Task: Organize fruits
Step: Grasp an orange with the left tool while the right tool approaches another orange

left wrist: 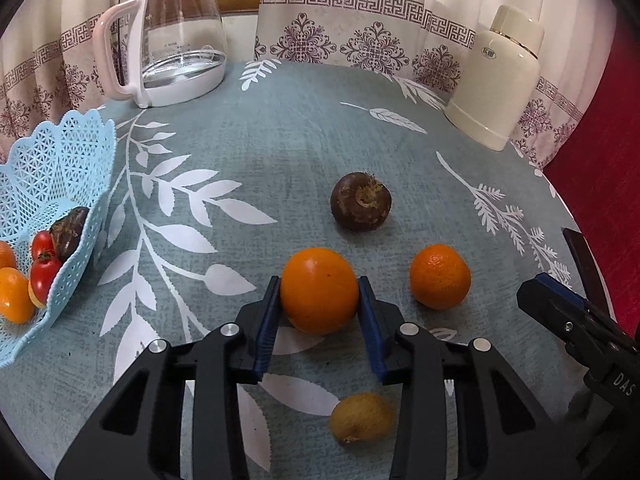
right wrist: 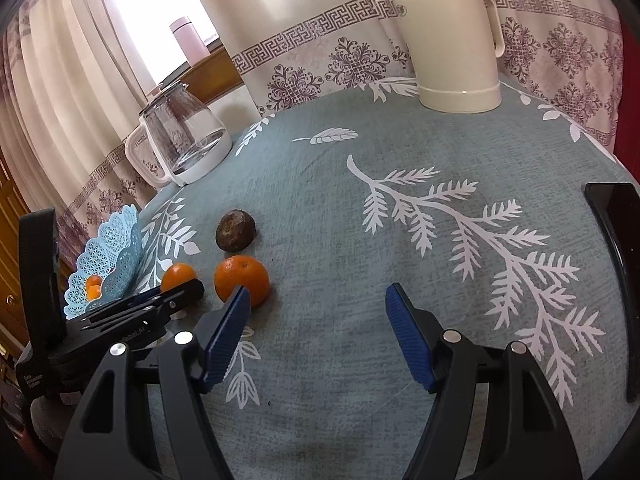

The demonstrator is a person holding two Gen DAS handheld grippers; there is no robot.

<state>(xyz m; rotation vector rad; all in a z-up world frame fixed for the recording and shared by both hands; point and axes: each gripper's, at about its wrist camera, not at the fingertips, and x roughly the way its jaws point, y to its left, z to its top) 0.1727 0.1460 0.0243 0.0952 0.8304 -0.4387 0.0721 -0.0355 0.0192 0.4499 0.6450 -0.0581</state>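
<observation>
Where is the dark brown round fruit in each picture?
Left wrist view: dark brown fruit sits mid-picture, beyond the orange in the left tool.
Right wrist view: dark brown fruit sits left of middle, above two oranges.
Shared landmark: the blue basket.

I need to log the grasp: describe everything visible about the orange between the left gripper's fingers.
The orange is round, smooth, glossy and bright, with a small highlight on top. It sits between the left gripper's blue ribbed pads, which press both its sides. Whether it rests on the tablecloth or is lifted cannot be told. Nothing else touches it.
</observation>
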